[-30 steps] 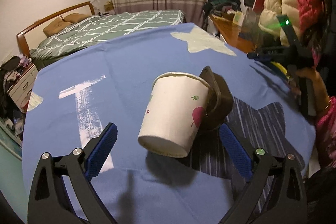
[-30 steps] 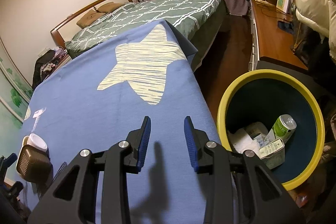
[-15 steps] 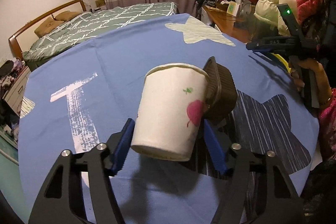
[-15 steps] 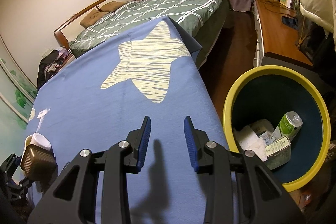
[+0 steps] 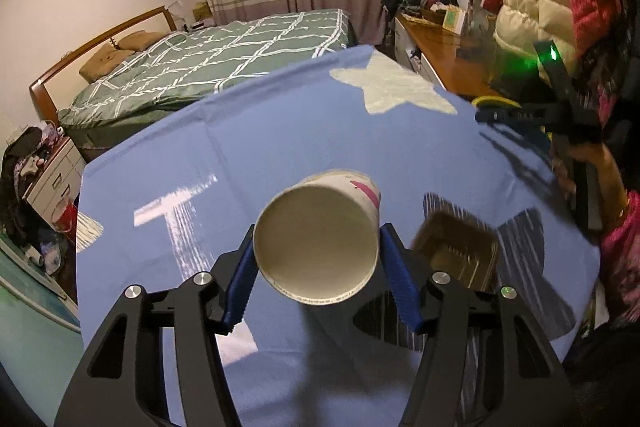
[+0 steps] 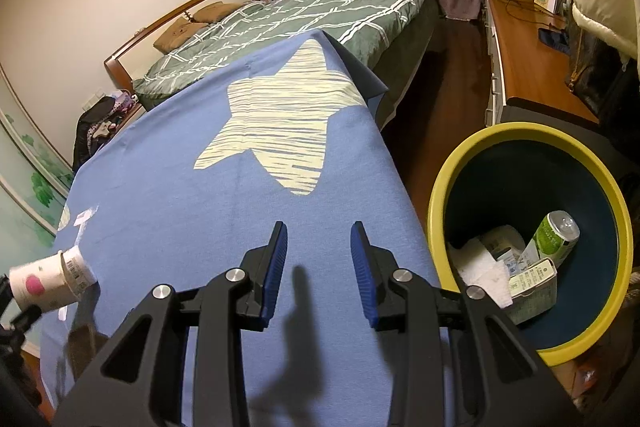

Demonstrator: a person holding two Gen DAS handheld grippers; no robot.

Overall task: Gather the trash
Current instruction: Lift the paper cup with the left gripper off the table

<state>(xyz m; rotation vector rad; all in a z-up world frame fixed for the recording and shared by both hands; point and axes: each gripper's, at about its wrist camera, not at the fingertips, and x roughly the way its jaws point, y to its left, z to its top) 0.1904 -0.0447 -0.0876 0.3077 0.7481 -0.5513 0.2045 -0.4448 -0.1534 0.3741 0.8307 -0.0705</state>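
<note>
A white paper cup [image 5: 316, 259] with a pink print is lifted off the blue star cloth [image 5: 280, 131], its base turned toward the left wrist camera. My left gripper [image 5: 318, 233] is closing on it, and both blue pads press its sides. The same cup [image 6: 44, 283] shows at the far left of the right wrist view. A brown plastic tray [image 5: 456, 251], blurred, lies on the cloth just right of the cup. My right gripper [image 6: 319, 227] hovers open over the cloth's right edge with nothing between its fingers, beside a yellow-rimmed bin [image 6: 520, 129].
The bin holds a green can [image 6: 554, 239], a carton [image 6: 532, 285] and tissue. A green checked bed [image 5: 224, 63] lies beyond the table. A wooden desk [image 6: 528, 67] with clutter runs along the right. A person's hand [image 5: 592, 163] holds the right gripper [image 5: 516, 115].
The left jaws closed from wide apart onto the cup and raised it, tipping its base toward the camera. The brown tray came away from the cup onto the cloth. The right gripper stayed put.
</note>
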